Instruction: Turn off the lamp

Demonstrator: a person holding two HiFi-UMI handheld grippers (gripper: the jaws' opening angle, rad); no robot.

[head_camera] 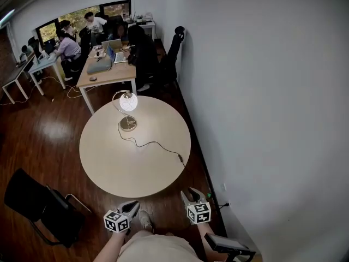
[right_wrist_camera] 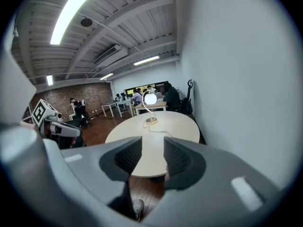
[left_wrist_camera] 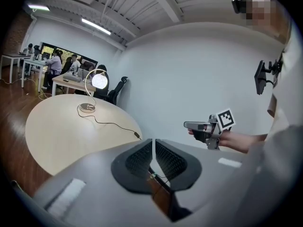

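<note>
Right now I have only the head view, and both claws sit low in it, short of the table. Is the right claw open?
Observer: Yes. The right gripper view shows the right claw with its jaws apart and nothing between them.
Operator: And the left one?
Observer: The left claw has its jaws almost together, with nothing in them.
Operator: Is the right one lined up with the lamp?
Observer: Roughly. In its view the lit lamp stands just above the gap, on the far side of the table.
</note>
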